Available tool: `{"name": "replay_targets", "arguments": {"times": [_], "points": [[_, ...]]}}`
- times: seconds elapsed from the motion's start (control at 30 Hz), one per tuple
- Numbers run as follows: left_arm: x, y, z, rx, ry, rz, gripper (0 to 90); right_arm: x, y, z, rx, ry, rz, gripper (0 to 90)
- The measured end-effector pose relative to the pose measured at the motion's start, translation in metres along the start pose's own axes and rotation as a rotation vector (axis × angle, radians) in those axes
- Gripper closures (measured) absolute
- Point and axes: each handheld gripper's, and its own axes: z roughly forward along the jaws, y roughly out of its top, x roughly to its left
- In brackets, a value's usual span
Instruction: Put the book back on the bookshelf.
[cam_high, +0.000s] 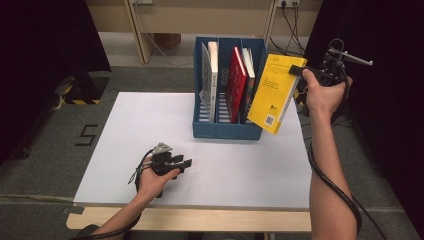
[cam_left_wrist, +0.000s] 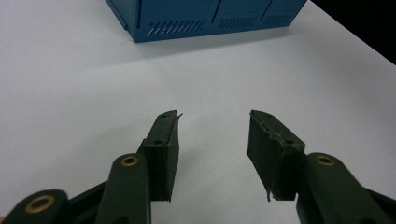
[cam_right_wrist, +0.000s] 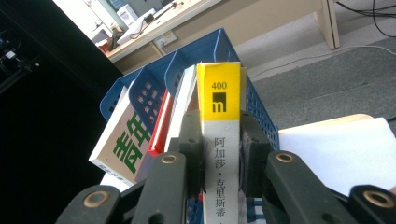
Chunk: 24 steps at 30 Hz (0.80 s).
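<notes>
Low in the high view, a bit left of the middle, my left gripper (cam_high: 186, 163) rests on the white table (cam_high: 125, 150). Its jaws stand wide apart with nothing between them, and in the left gripper view I see just bare table past them

Farther up, at the upper right of the high view, my right gripper (cam_high: 296, 70) holds the yellow book (cam_high: 272, 95) in the air, beside the right end of the blue rack (cam_high: 225, 131). In the right gripper view the jaws squeeze the book's spine (cam_right_wrist: 223, 154) from both sides

I think the book is stiff and not heavy, but its cover looks smooth, so it could slip or swing. Holding it by the spine near one end seems the best place, since the pages cannot fan open there

Its long side runs from upper right to lower left in the high view, tilted, with the lower end hanging just in front of the rack's right end. The red book (cam_high: 236, 82) and the others stand upright inside
</notes>
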Motion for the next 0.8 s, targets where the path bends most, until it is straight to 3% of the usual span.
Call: {"name": "replay_targets", "arguments": {"times": [0.3,0.8], "points": [[0.001,0.000,0.000,0.002,0.002,-0.001,53.4,-0.001,-0.001,0.005,-0.019,-0.013,-0.004,76.2],[0.002,-0.001,0.000,-0.001,0.003,-0.003,53.2,0.001,-0.003,0.013,-0.049,-0.045,-0.050,76.2]]}}
